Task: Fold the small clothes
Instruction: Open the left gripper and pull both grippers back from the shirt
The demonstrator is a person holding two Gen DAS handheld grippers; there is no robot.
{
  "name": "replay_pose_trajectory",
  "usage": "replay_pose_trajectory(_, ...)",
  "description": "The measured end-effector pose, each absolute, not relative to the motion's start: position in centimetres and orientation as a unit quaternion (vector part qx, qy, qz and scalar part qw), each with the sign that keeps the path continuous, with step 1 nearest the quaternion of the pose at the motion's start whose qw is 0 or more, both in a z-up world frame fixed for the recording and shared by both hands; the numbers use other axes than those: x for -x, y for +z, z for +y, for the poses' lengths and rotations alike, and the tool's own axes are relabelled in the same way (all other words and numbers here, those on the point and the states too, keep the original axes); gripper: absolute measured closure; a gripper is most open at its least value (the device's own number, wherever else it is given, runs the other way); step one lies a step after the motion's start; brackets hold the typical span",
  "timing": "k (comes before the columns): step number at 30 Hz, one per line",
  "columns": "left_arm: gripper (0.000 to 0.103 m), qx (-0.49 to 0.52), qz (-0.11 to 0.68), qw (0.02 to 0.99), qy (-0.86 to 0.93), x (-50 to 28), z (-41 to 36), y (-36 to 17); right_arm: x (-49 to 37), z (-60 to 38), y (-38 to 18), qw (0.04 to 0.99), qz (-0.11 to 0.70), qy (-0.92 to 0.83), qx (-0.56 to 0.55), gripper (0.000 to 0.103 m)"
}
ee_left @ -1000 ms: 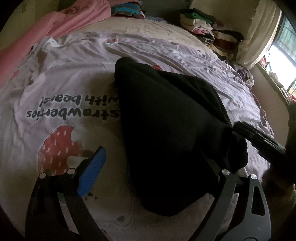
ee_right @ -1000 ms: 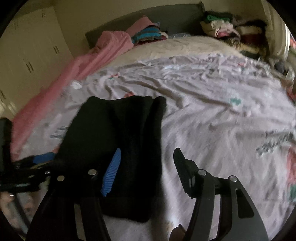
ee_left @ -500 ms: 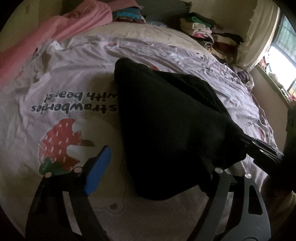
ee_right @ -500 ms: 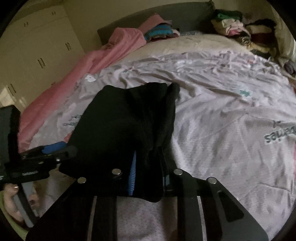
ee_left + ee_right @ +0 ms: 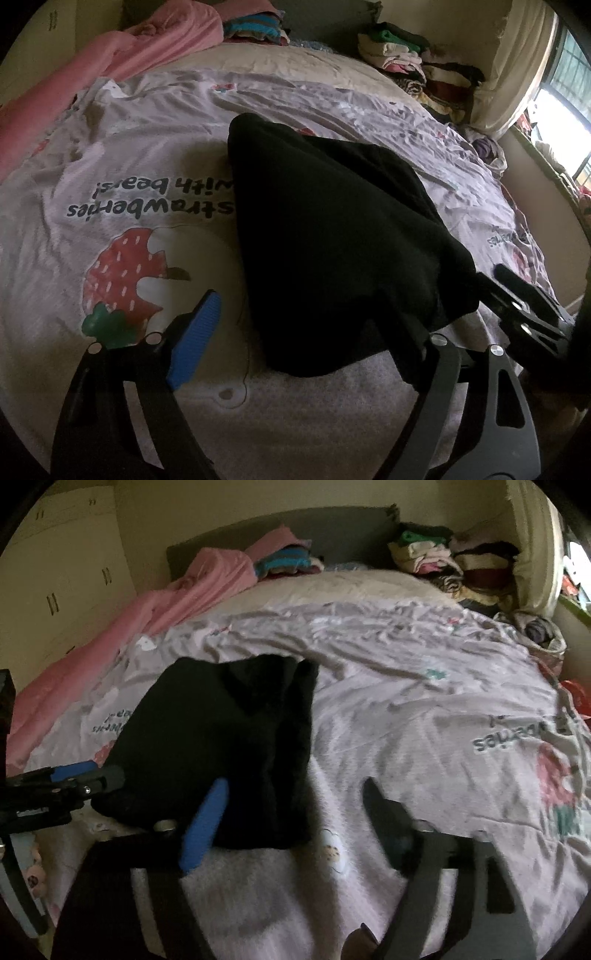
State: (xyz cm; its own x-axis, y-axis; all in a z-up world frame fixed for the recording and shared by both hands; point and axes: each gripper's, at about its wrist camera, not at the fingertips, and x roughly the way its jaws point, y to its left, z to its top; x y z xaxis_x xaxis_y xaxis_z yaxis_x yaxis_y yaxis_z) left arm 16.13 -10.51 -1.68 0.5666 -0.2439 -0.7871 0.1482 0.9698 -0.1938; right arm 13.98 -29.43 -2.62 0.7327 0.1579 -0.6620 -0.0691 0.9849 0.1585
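Observation:
A black garment (image 5: 332, 229) lies folded on the printed bedsheet (image 5: 122, 173); it also shows in the right wrist view (image 5: 221, 746). My left gripper (image 5: 306, 332) is open, its blue-padded finger (image 5: 195, 347) left of the garment, its other finger under the garment's near corner. My right gripper (image 5: 295, 816) is open and empty, its blue finger (image 5: 207, 823) over the garment's near edge, its dark finger (image 5: 388, 823) on bare sheet. The right gripper also shows in the left wrist view (image 5: 524, 302).
A pink blanket (image 5: 166, 605) lies along the bed's left side. Stacks of folded clothes (image 5: 443, 561) sit at the head of the bed. A white wardrobe (image 5: 62, 572) stands at left. A window (image 5: 565, 110) is at right.
My right gripper was shut on the garment's near edge half a second ago; it has opened and let go. The garment has settled on the sheet. My left gripper stayed open.

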Motion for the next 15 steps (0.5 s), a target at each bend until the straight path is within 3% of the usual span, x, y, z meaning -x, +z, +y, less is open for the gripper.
replay_pose_trajectory(7,0.017,0.053,0.437,0.891,-0.114,-14.8,-10.2,-0.4,-10.6,-29.3,0.0,0.948,0.31,0.043,-0.048,0.006)
replay_pose_trajectory(10,0.015,0.055,0.428,0.895,-0.115,-14.0,-9.8,0.2,-9.0,-29.1,1.0,0.956,0.286,0.04,-0.048,0.005)
replay_pose_trajectory(11,0.009,0.056,0.427,0.895,-0.116,-13.8,-9.6,0.4,-8.7,-29.1,1.2,0.957,0.282,0.04,-0.048,0.005)
replay_pose_trajectory(15,0.009,0.058,0.414,0.901,-0.118,-12.4,-9.0,1.2,-6.7,-28.8,2.2,0.963,0.261,0.042,-0.051,0.005)
